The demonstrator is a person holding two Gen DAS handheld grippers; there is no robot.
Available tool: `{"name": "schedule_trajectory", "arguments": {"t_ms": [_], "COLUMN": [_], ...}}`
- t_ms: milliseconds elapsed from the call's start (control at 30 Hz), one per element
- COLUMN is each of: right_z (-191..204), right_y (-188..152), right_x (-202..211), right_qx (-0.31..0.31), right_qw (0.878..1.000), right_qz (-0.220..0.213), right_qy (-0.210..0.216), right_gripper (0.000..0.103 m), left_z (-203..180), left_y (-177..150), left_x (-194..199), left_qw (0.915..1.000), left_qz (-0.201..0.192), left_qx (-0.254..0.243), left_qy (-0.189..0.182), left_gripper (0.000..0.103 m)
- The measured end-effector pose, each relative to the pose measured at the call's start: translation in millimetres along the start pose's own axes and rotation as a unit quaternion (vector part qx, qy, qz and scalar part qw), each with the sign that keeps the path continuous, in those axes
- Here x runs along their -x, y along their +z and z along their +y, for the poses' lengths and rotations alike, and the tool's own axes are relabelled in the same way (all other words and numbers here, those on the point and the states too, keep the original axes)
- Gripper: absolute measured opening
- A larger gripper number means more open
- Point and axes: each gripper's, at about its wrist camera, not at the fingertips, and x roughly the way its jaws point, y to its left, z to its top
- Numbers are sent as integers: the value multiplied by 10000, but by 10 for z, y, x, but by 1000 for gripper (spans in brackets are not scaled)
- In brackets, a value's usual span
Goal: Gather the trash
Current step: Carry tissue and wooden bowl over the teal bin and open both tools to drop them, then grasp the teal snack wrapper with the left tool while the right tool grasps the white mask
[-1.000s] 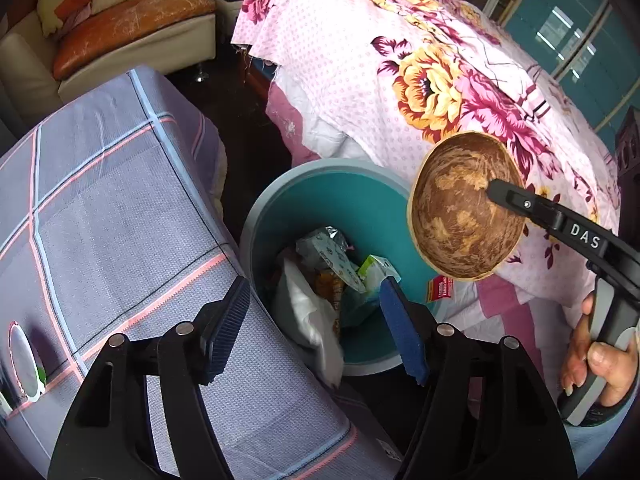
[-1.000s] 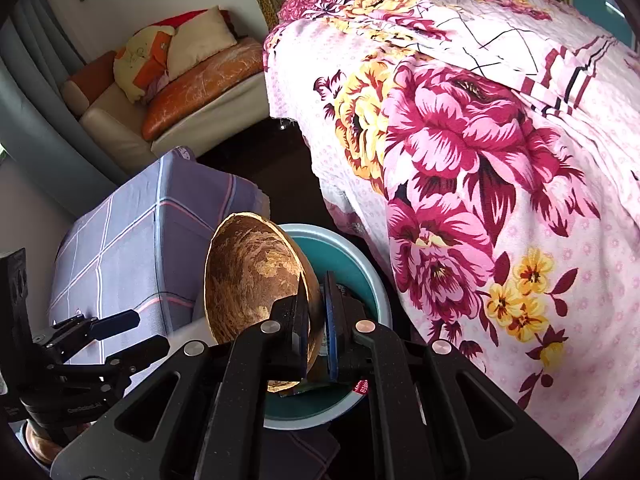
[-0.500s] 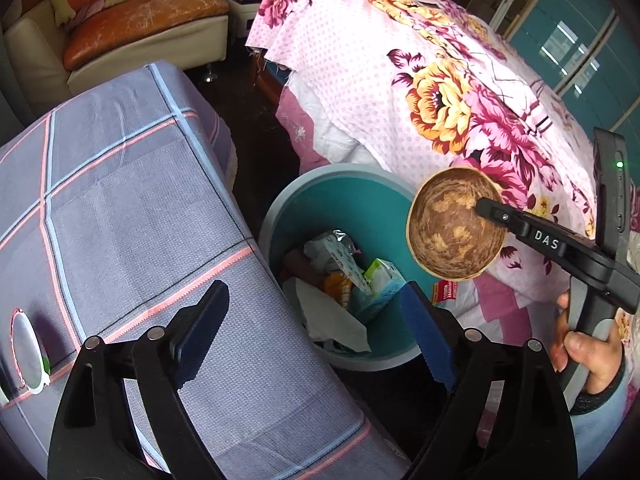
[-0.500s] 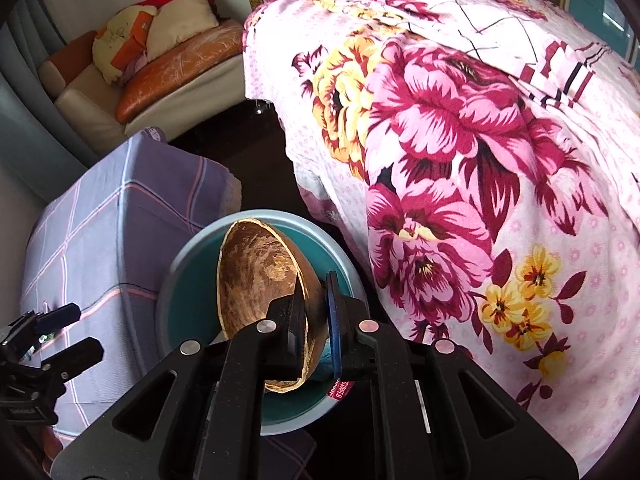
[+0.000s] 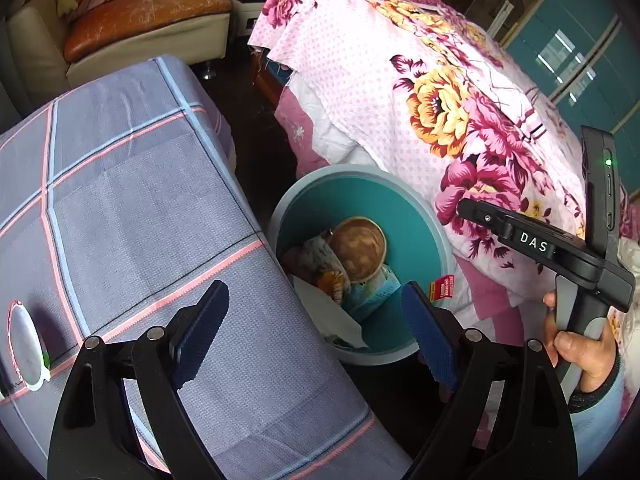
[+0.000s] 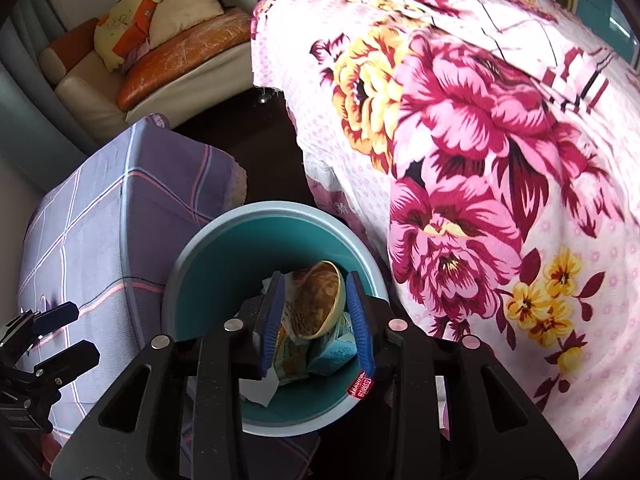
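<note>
releasing: right gripper (image 6: 316, 312) jaws have just been opening, empty; coconut shell (image 6: 318, 306) lies below them in bin (image 6: 200, 248). lift straight, avoid rim. left gripper (image 5: 316, 336) spread, empty.

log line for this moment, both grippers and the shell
right gripper: open, jaws just opened, above bin | coconut shell: in bin, on trash | left gripper: open, empty

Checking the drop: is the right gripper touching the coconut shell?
Apart. In the left wrist view the shell lies in the bin while the right gripper, fingers just opened, hangs above.
</note>
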Motion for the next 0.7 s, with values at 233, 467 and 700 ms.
{"name": "schedule_trajectory", "arguments": {"t_ms": [233, 467, 700], "right_z": [234, 591, 1112], "right_y": [-10, -51, -109], "right_x": [216, 455, 655], "right_qx": [167, 414, 793], "right_qw": [9998, 9990, 9966], "right_qz": [-92, -123, -124], "right_qy": [53, 99, 206], "right_gripper": [73, 76, 76], "left_z": [112, 331, 642], "left_y": [-92, -238, -429], "left_x": [246, 599, 961], "left_qw": [9998, 9984, 9960], "left_qz": [-191, -486, -748], "left_qx": [99, 291, 491], "left_qy": [-36, -14, 34], "left_gripper": [89, 93, 93]}}
